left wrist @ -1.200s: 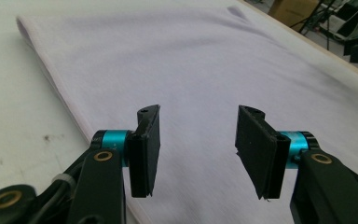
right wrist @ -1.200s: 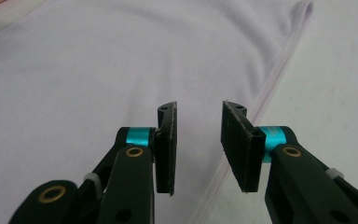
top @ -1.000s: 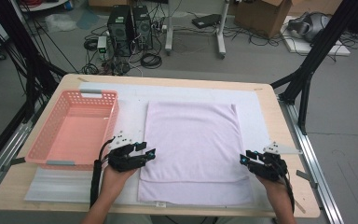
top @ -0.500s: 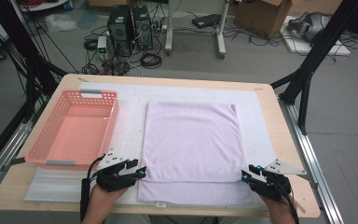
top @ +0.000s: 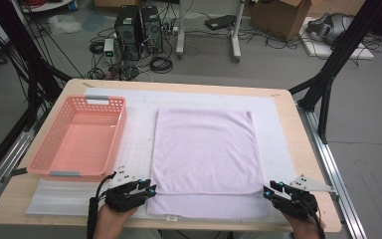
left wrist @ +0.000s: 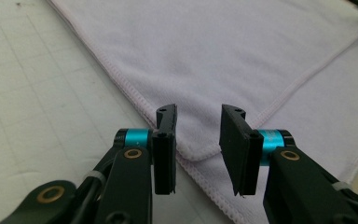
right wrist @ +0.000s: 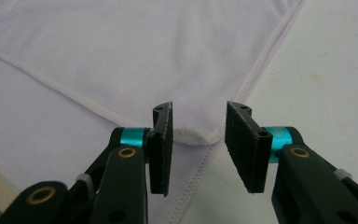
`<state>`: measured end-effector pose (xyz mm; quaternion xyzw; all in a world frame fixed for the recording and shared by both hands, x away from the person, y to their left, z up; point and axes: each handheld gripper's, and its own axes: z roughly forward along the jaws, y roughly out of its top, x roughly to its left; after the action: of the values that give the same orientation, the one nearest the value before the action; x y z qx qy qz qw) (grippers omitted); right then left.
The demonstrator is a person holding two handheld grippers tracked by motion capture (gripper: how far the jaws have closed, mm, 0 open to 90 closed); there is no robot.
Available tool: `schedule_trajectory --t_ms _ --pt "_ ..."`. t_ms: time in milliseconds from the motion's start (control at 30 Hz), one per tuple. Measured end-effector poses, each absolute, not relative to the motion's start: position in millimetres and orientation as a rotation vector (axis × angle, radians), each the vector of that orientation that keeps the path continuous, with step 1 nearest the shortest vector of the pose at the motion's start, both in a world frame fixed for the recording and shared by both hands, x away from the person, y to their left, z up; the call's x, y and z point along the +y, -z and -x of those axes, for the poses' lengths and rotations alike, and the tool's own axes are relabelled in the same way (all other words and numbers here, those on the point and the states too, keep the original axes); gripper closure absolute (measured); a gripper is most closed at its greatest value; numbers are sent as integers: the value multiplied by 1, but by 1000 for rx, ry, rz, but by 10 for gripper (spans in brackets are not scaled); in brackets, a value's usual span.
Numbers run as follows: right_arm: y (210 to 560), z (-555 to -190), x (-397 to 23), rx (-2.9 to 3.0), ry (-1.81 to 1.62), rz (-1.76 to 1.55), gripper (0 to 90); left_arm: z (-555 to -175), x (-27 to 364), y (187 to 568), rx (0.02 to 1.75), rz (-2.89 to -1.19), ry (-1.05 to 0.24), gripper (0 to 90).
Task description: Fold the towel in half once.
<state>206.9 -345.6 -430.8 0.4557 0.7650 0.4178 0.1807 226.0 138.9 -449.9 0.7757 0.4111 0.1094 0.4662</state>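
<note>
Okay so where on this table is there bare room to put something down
Free: the white mat strip between basket and towel, the strip right of the towel, and the band beyond the towel's far edge. The basket's inside is free too. Crowded: the near towel corners, where left gripper and right gripper sit.

Towel (top: 204,149): lilac cloth, soft matt nap, stitched hem. 
Mat (top: 142,149): white, matt, faintly gridded sheet, slightly speckled. 
Basket (top: 79,137): pink plastic, perforated lattice walls, slight sheen, grey handle strips. 
Table (top: 303,149): pale wood-look top, smooth, matt; metal rails along the sides. 
Left gripper (left wrist: 198,135): matt black plastic jaws with flat, faintly grainy pads; glossy teal metal collars; brass-coloured rivets. 
Right gripper (right wrist: 199,135): same finish, black arms lightly glossy.
</note>
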Motion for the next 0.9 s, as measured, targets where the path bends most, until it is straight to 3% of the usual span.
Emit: schedule_trajectory --t_ms 133,300,367,600,900 --pt "432 -212 -341 2164 -1211 -1289 602 -224 133 453 1016 -1927 -301 670" --pt "440 -221 -324 2244 -1075 -1265 661 -222 133 453 1017 -1940 -346 817" --pt "444 -223 -322 2267 -1035 -1266 690 -221 134 453 1012 -1939 -353 837" --pt "445 -223 -326 2263 -1044 -1287 868 -220 135 449 981 -1902 -349 863" --pt "440 -219 -330 2236 -1103 -1272 889 -217 147 441 977 -1813 -278 865"
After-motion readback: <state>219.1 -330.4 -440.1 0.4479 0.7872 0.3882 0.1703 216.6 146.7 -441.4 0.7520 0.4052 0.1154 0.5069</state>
